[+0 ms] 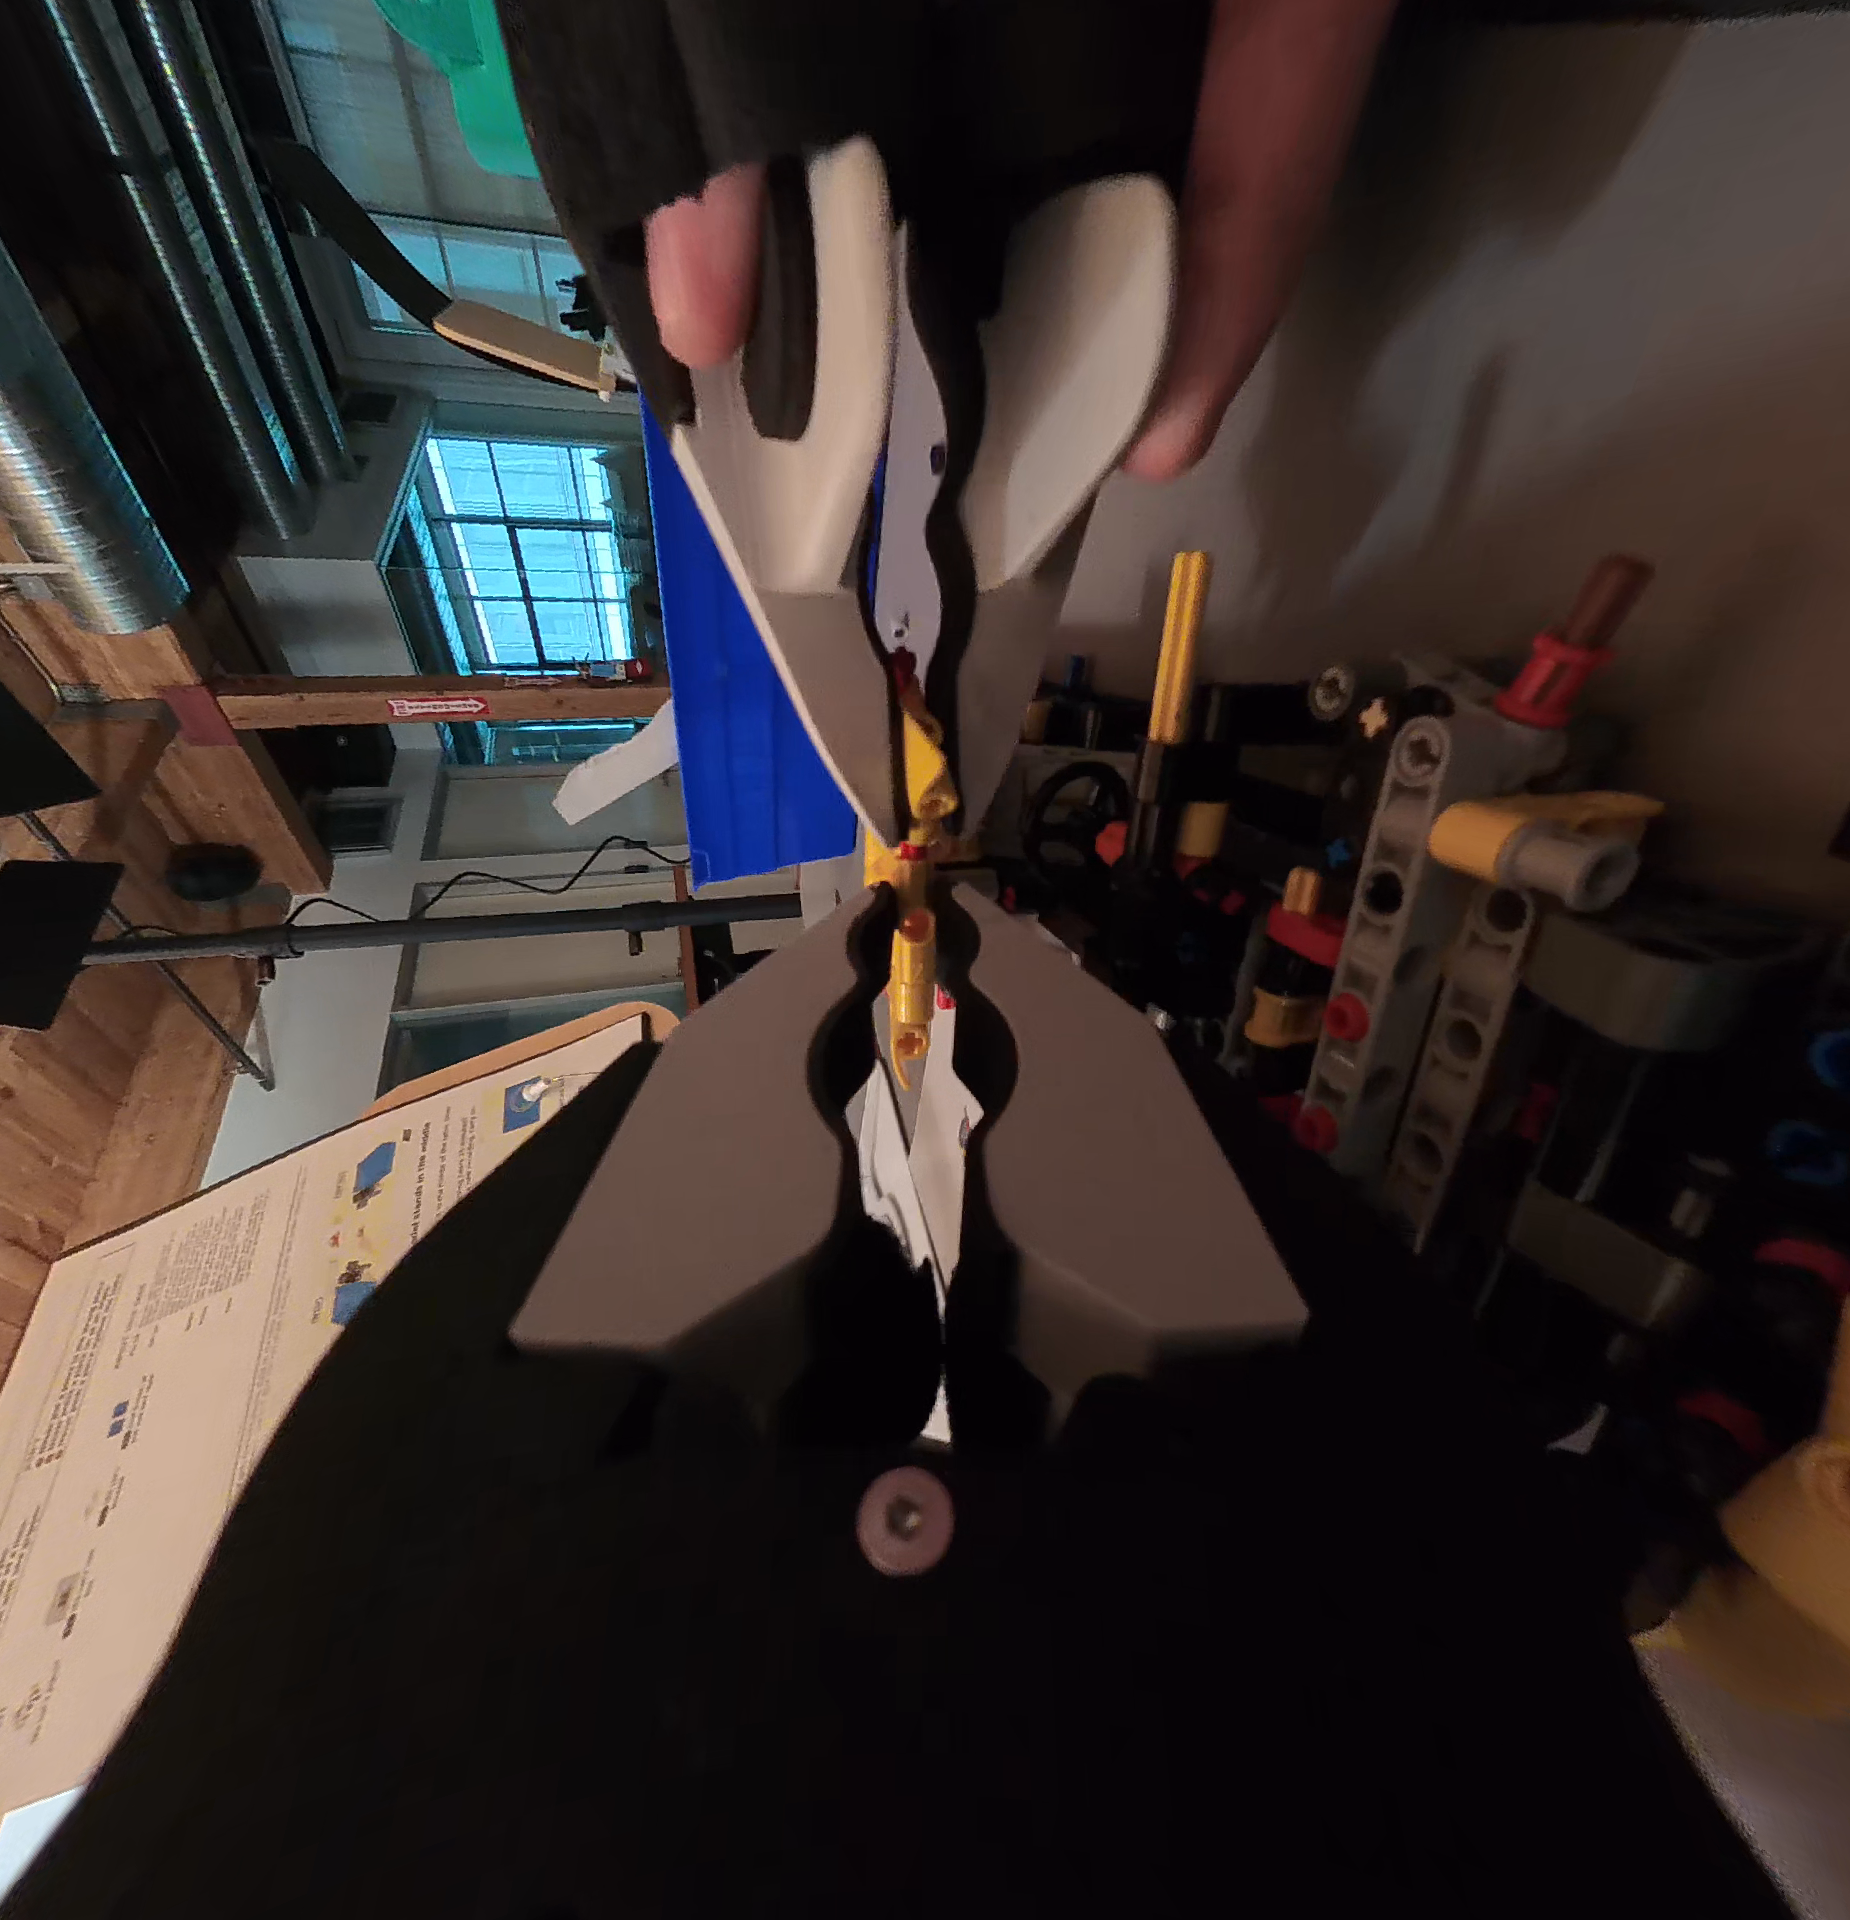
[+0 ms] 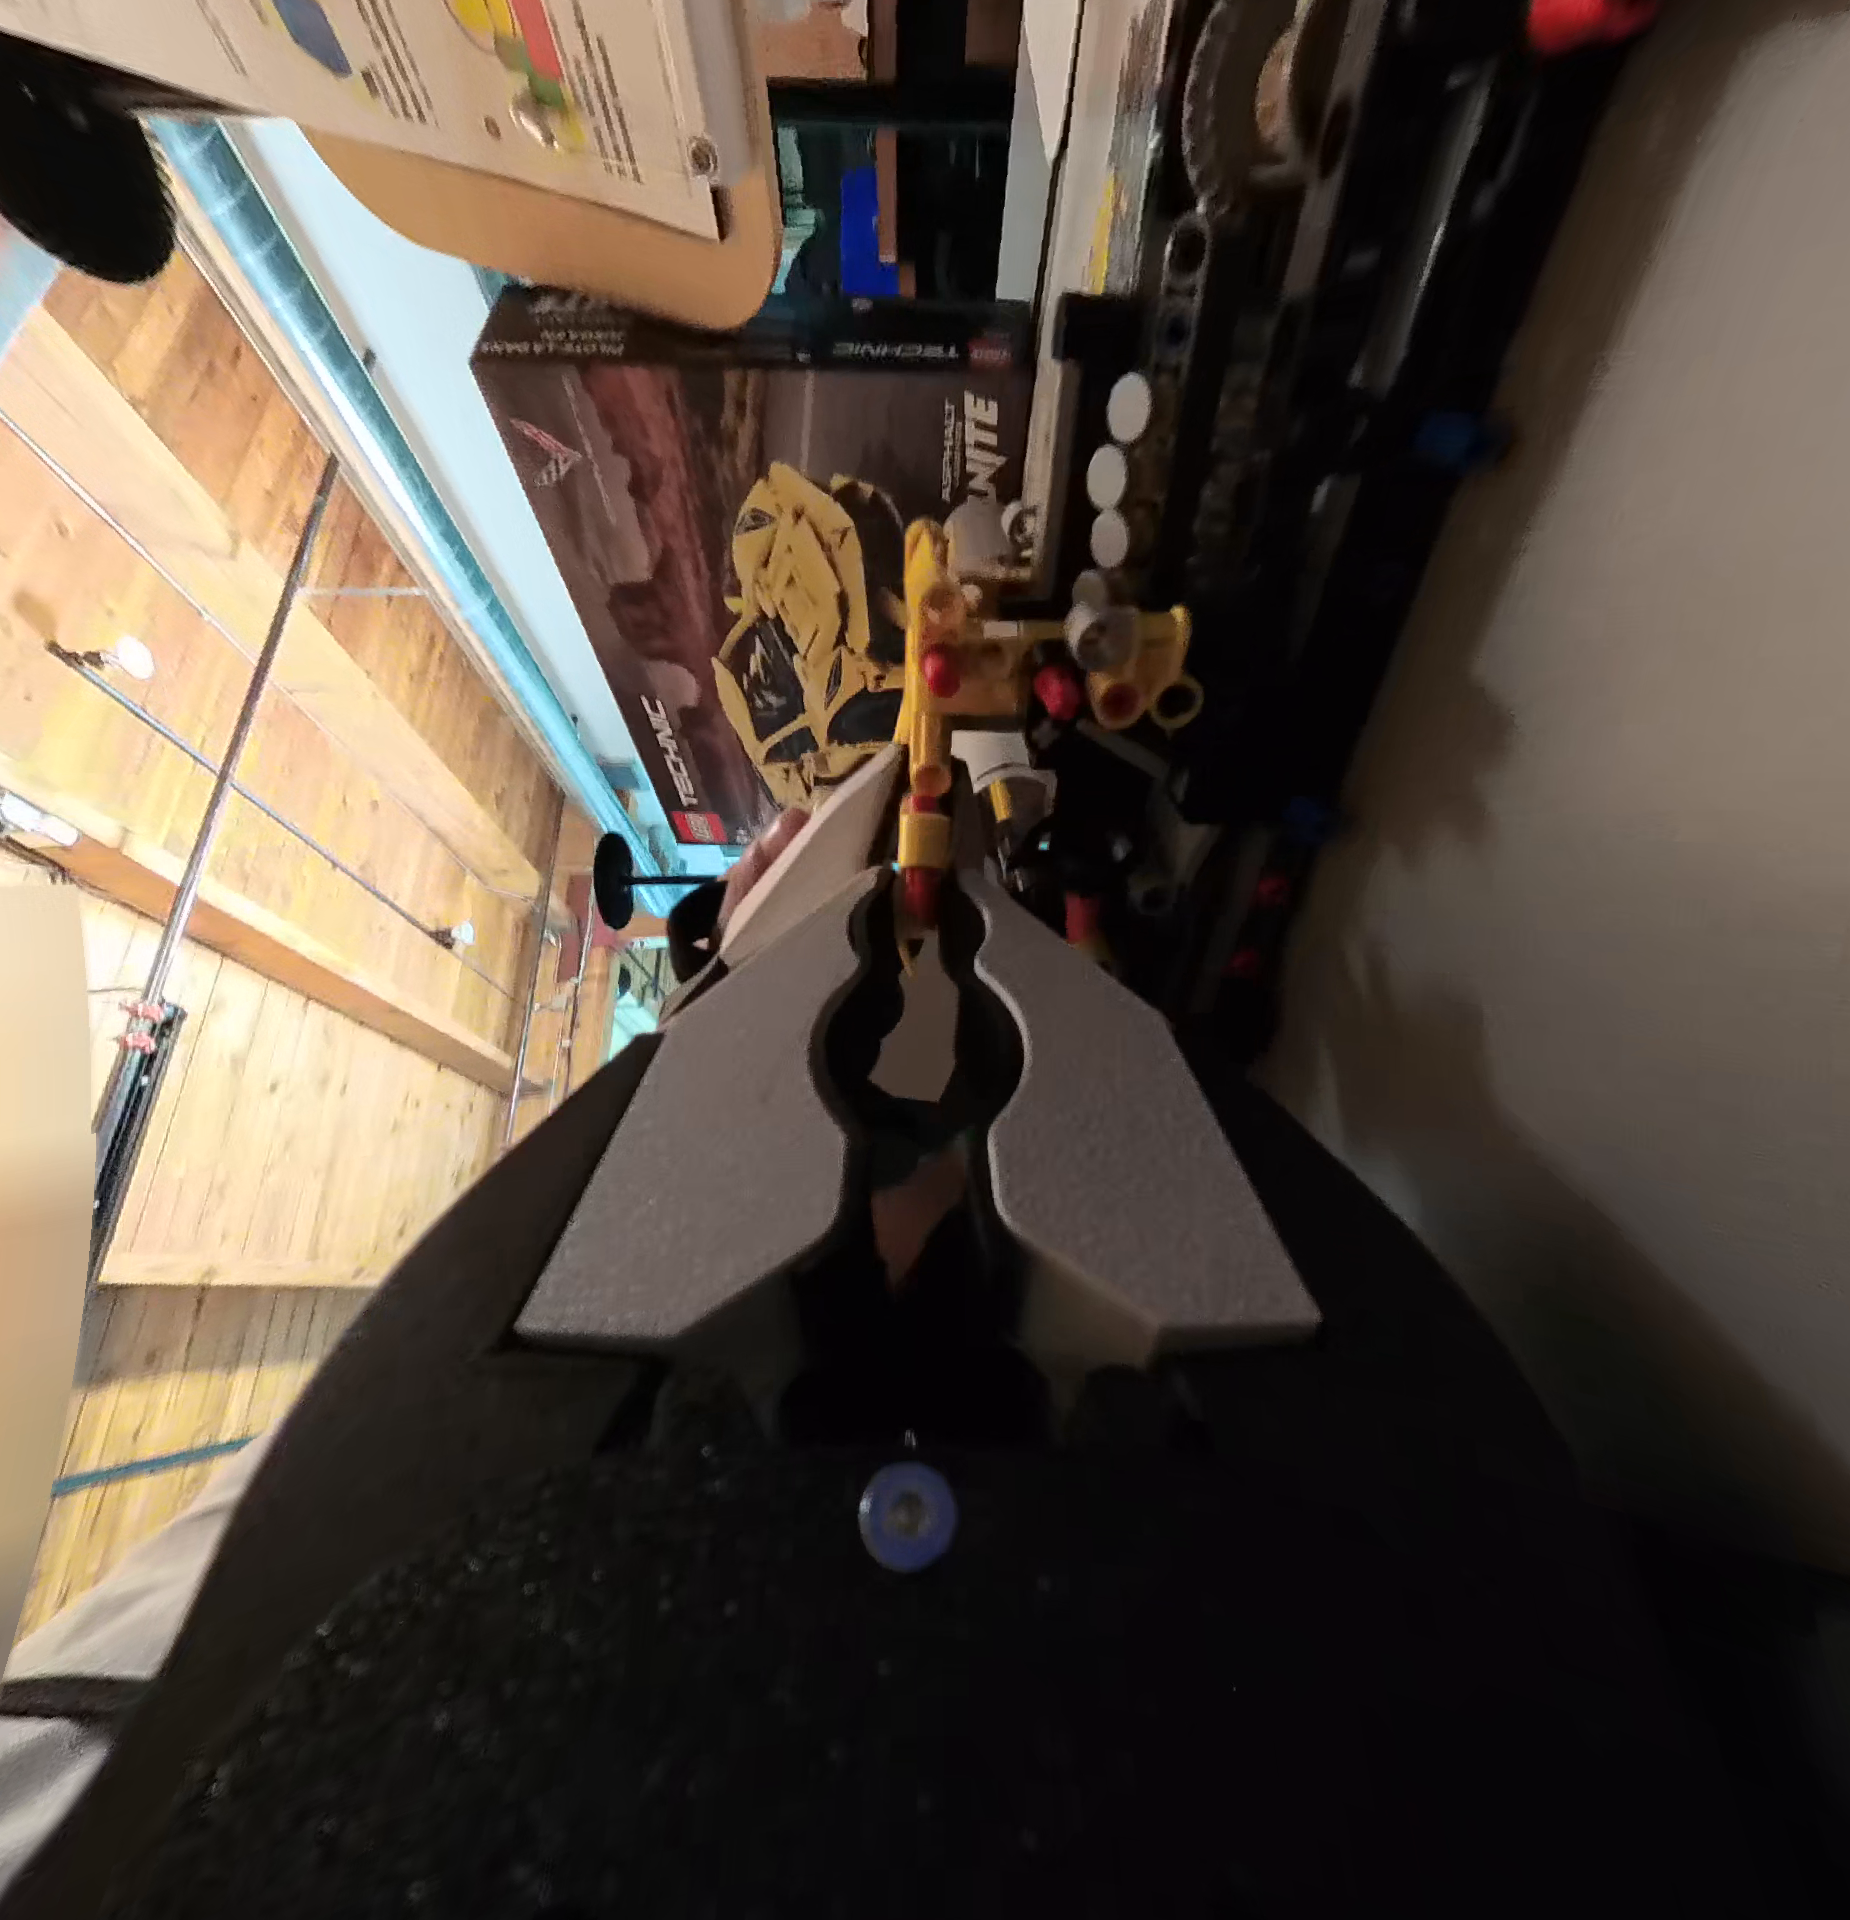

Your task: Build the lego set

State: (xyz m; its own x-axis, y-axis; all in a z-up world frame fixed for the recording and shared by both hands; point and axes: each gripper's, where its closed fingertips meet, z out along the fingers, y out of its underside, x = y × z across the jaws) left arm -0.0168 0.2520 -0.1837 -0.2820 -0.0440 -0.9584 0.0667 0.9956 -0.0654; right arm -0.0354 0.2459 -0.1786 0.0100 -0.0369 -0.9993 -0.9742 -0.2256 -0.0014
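Observation:
A small yellow Lego sub-assembly (image 1: 916,951) with red pins is held in the air between both grippers. My left gripper (image 1: 916,899) is shut on its near end. My right gripper (image 1: 926,821) comes in from above, held by a hand (image 1: 703,270), and is shut on the far end. In the right wrist view my right gripper (image 2: 926,894) pinches the yellow sub-assembly (image 2: 926,644), with a grey finger (image 2: 827,842) of the left gripper just beside it. The partly built black and grey model (image 1: 1420,935) lies on the table, to the right; it also shows in the right wrist view (image 2: 1264,520).
A yellow axle (image 1: 1181,644) sticks out of the model. The Lego set box (image 2: 692,582) stands behind the grippers. A board with an instruction sheet (image 1: 225,1351) is at the left. A blue panel (image 1: 734,675) stands behind. Pale table surface (image 2: 1679,727) lies to the right. The grippers are tip to tip, or close to it.

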